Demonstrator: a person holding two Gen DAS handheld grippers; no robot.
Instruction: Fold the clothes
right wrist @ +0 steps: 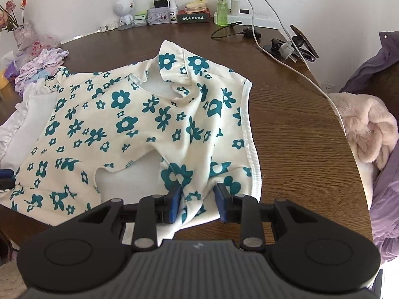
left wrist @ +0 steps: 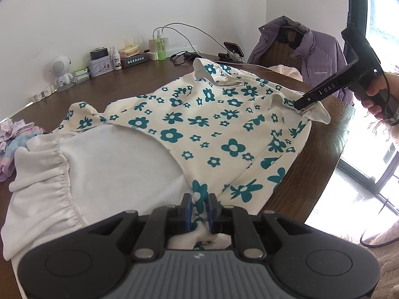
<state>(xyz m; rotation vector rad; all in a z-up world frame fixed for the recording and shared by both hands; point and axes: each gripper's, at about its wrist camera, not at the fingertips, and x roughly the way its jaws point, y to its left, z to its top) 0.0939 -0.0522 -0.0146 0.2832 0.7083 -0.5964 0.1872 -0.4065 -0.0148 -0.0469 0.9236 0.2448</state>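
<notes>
A cream garment with teal flowers (left wrist: 224, 124) lies spread on the brown table (left wrist: 311, 174), partly over a white cloth with a gathered elastic band (left wrist: 49, 172). My left gripper (left wrist: 200, 209) is shut on a bunched floral edge at the near side. My right gripper (left wrist: 303, 104), held by a hand (left wrist: 376, 92), pinches a corner of the same garment (right wrist: 124, 124) at the table's right edge. In the right wrist view the right gripper (right wrist: 198, 204) has a thick fold of cloth between its blue pads (right wrist: 175, 203). The left gripper's tip (right wrist: 5, 178) shows at the far left.
Along the wall stand a white robot-shaped figure (right wrist: 124, 10), tins, a green bottle (right wrist: 222, 12), a power strip and cables (right wrist: 274, 25). A phone stand (right wrist: 303, 43) is at back right. Pastel clothes (right wrist: 40, 67) lie left. A purple jacket (left wrist: 316, 57) and pink fleece (right wrist: 364, 129) lie beyond the table's right edge.
</notes>
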